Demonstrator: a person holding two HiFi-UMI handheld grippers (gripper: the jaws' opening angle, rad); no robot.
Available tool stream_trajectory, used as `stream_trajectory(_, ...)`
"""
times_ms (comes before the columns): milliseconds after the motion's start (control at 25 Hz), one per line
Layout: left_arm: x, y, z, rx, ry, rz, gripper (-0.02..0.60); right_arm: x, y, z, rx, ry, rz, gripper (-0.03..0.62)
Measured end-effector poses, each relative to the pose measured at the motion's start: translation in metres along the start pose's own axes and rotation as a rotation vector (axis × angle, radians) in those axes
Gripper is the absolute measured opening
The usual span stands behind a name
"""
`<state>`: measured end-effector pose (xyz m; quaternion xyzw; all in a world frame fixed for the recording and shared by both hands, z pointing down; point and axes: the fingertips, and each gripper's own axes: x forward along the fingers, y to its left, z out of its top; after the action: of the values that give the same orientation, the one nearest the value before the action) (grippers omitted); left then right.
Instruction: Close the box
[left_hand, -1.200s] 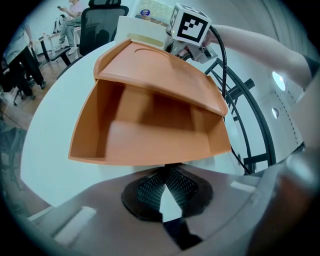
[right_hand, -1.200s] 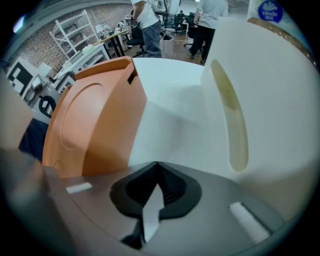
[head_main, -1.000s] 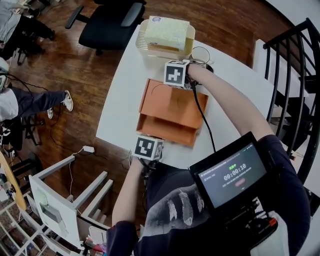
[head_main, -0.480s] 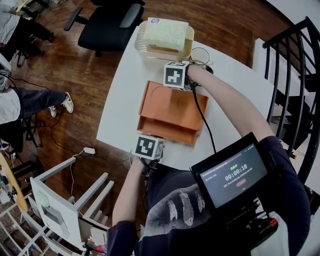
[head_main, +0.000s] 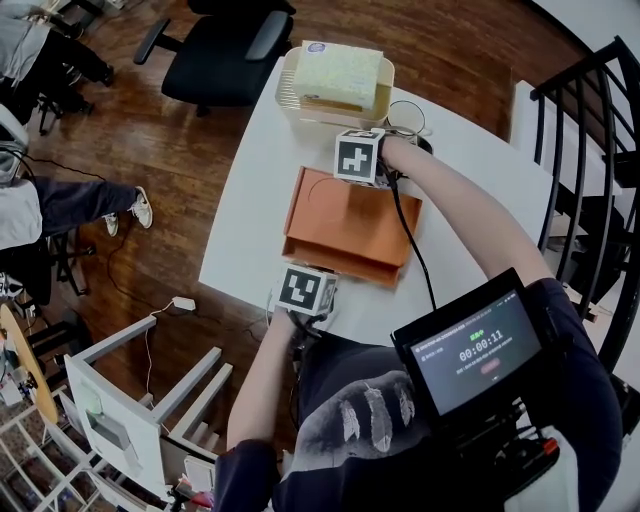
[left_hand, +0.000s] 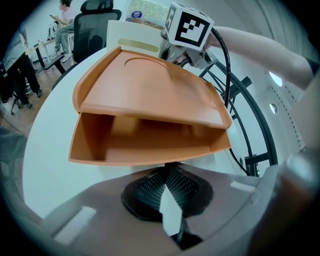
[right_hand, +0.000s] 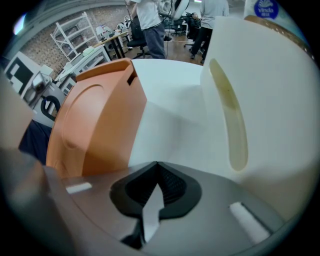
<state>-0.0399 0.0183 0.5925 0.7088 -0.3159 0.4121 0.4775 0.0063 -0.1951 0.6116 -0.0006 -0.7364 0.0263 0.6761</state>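
Note:
An orange box (head_main: 345, 225) lies on the white table (head_main: 250, 200) with its lid (left_hand: 150, 90) hinged down over the base (left_hand: 145, 145); a wedge-shaped gap stays open at the near side. My left gripper (head_main: 312, 278) is at the box's near edge, its tips (left_hand: 165, 172) just short of the base front, shut with nothing between them. My right gripper (head_main: 350, 165) is at the far edge, by the lid's back corner (right_hand: 100, 125), between the box and a cream basket; its jaws (right_hand: 157, 167) are shut and empty. Whether it touches the lid is hidden.
The cream basket (head_main: 335, 80) with a tissue pack stands just beyond the box, close on the right gripper's right (right_hand: 250, 100). A black cable (head_main: 405, 230) runs along the right arm. A black chair (head_main: 215, 50), a stair railing (head_main: 590, 150) and a white frame (head_main: 130, 390) surround the table.
The lid seems to have come down a little, narrowing the front gap. Both grippers have kept their places at the box's two ends; the head view shifted slightly.

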Motion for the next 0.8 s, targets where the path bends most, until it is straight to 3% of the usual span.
stream_trajectory(800, 0.001, 0.002, 0.023, 0.03, -0.035, 0.005, 0.014, -0.001, 0.001, 0.003, -0.02, 0.004, 0.002, 0.005)
